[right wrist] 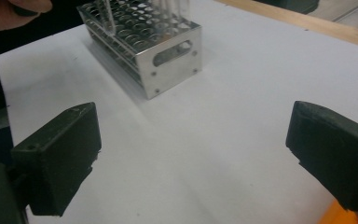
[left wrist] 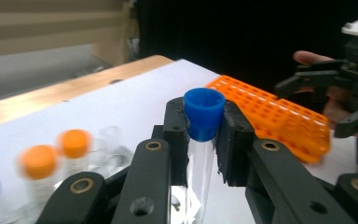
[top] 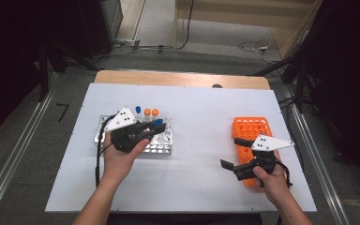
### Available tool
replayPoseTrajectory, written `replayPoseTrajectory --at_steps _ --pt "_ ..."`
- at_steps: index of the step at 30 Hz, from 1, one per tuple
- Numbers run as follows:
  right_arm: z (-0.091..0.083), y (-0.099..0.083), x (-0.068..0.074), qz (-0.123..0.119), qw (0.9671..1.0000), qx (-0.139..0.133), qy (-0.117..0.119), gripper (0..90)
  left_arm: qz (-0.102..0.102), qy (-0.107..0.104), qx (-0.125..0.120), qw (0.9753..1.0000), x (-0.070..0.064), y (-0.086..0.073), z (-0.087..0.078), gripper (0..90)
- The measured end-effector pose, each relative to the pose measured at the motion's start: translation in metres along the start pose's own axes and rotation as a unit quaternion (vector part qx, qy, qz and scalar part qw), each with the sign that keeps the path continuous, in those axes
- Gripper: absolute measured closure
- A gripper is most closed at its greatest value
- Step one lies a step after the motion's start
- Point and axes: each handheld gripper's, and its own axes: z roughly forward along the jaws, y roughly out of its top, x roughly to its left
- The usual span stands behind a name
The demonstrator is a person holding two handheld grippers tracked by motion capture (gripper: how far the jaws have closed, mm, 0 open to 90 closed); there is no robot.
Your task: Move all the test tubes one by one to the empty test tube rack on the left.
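Left of centre in the high view: metal rack (top: 166, 149), orange-capped tubes (top: 151, 113) standing at its far side. Left gripper (top: 157, 127) over the rack, jaws clamped on a blue-capped tube (left wrist: 203, 115) just below its cap, tube upright, clear body hanging between the jaws. Seemingly mid-transfer: tube lifted, carry pending. Lower right: right gripper (top: 232, 152) spread wide, holding nothing, beside the orange rack (top: 250, 127). Next move probably calls for carrying the tube rightward, kept vertical, and lining it over an orange well.
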Motion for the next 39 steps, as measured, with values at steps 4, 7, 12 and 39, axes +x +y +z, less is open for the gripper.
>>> replayPoseTrajectory --at_steps 4,7,12,39 --pt "-0.014 -0.005 -0.012 -0.004 0.9999 -0.007 -0.013 2.0 -0.014 0.024 -0.014 0.9995 0.018 0.002 -0.013 76.2" --pt "-0.022 -0.008 -0.020 -0.004 0.9996 -0.009 -0.025 2.0 -0.022 0.044 -0.022 0.9986 0.029 0.002 -0.018 76.2" --pt "-0.030 -0.015 -0.033 0.015 0.9989 -0.014 -0.043 2.0 -0.023 0.076 -0.024 0.9965 0.046 0.000 -0.025 76.2" --pt "-0.039 -0.031 -0.055 0.041 0.9969 -0.010 -0.066 2.0 -0.001 0.186 0.025 0.9822 0.077 -0.018 0.001 76.0"
